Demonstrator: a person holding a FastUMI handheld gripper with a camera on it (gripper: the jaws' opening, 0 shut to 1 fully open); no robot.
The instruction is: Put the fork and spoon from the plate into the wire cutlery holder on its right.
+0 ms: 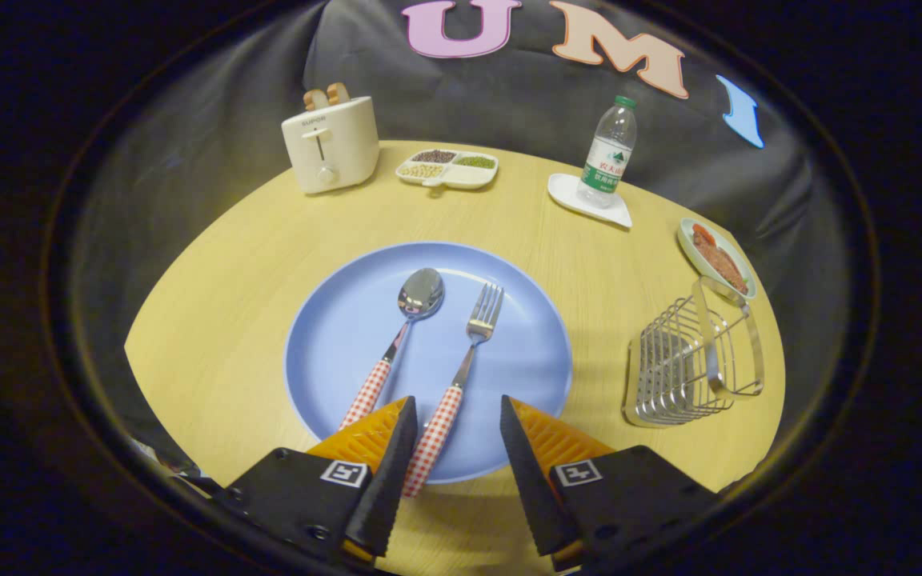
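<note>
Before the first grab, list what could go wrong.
1. The hand-held gripper is open with the fork handle close to one finger; closing off-centre could push it aside.
2. The spoon lies close beside the fork and may get nudged.
3. The wire cutlery holder looks light; a hard drop might shift it.

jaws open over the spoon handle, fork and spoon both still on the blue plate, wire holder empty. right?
Nearly. In the gripper view, the open gripper has the fork handle between its jaws; the spoon lies beside it. Both are on the blue plate, and the wire holder is empty.
</note>
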